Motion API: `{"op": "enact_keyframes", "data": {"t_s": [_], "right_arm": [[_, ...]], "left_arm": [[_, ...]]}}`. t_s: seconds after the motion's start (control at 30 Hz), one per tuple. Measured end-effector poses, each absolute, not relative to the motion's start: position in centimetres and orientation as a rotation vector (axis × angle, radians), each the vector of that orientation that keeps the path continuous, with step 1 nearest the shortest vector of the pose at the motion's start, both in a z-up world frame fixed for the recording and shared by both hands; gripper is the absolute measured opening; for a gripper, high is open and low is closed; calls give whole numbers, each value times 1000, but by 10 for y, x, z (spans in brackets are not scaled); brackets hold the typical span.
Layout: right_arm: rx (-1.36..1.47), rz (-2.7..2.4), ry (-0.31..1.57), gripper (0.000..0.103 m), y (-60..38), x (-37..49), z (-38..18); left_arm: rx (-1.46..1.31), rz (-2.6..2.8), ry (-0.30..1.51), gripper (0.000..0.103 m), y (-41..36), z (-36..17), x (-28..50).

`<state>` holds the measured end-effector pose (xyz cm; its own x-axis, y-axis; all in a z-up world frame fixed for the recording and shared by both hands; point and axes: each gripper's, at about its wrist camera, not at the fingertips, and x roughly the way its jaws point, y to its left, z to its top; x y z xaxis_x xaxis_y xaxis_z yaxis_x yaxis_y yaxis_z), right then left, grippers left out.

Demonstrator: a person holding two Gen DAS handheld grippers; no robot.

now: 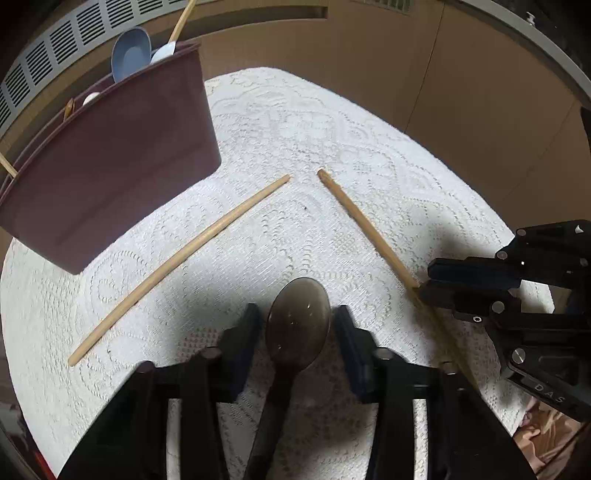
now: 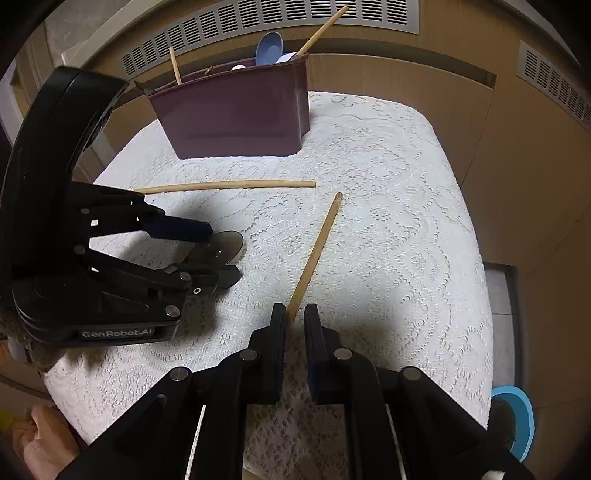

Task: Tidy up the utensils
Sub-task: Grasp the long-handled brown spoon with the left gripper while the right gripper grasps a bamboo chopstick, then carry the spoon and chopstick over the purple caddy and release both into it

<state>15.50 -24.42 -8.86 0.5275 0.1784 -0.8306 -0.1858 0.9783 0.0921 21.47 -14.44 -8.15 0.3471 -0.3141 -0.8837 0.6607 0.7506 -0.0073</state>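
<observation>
A dark translucent spoon (image 1: 297, 325) lies on the white lace cloth, handle pointing back toward me. My left gripper (image 1: 297, 314) has its pads against the two sides of the bowl; from the right wrist it (image 2: 221, 251) shows the same hold. My right gripper (image 2: 295, 312) is shut on a wooden chopstick (image 2: 317, 251), which runs away from it over the cloth. In the left wrist view this gripper (image 1: 424, 282) clamps the chopstick (image 1: 365, 225) partway along. A second chopstick (image 1: 177, 269) lies loose before the maroon utensil holder (image 1: 110, 166).
The holder (image 2: 240, 110) stands at the cloth's far edge and holds a blue spoon (image 2: 269, 46), a white spoon and two chopsticks. Wooden panels with vent grilles (image 2: 295, 14) rise behind. A hand (image 2: 33, 435) and a blue round object (image 2: 517, 417) sit by the near edge.
</observation>
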Motion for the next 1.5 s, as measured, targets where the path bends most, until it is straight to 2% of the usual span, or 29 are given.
{"op": "enact_keyframes", "data": {"t_s": [0.07,0.13,0.2,0.5,0.57,0.63,0.8,0.97,1.5], "right_arm": [[-8,196,989,13,-246,157,-86],[12,170,987,25,-249,164,-83],[14,141,983,33,-249,170,-83],[20,15,1052,35,-244,222,-102],[-9,24,1059,31,-235,222,-103],[-48,45,1059,14,-227,221,-103],[-76,110,1055,6,-217,213,-100],[-23,178,1026,6,-216,201,-83],[80,342,851,6,-217,156,-5]], "left_arm": [[372,-641,1023,35,-141,-82,210],[355,-627,1014,35,-136,-83,207],[333,-603,1007,35,-126,-82,202],[218,-487,959,35,-69,-72,184],[196,-478,962,35,-62,-72,183],[170,-471,964,35,-57,-72,185],[119,-464,953,35,-46,-68,183],[82,-459,929,35,-41,-61,178],[-16,-445,738,35,-11,14,149]]}}
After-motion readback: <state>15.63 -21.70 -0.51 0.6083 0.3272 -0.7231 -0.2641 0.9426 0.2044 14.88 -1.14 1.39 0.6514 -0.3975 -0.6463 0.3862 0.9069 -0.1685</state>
